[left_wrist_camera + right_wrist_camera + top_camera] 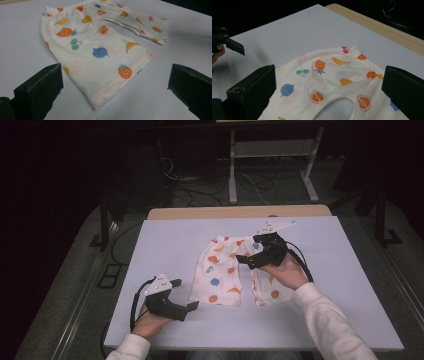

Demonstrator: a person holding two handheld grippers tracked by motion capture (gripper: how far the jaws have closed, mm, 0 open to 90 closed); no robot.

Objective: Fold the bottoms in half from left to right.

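Jaws gape wide and empty on both your left gripper (192, 306) and right gripper (243, 259) — the shorts (225, 270) look light, floppy; pinch a hem.

From my feed I see a pale lavender table top (165, 240) laid over a wooden table whose light edge (239, 212) shows along the far side. Beyond it the room is dark. A white metal desk frame (232, 167) stands on a grey floor (280, 190), with loose cables (200, 190) trailing around its feet. A black stand (104, 222) sits left of the table, another dark frame (382, 215) to the right.
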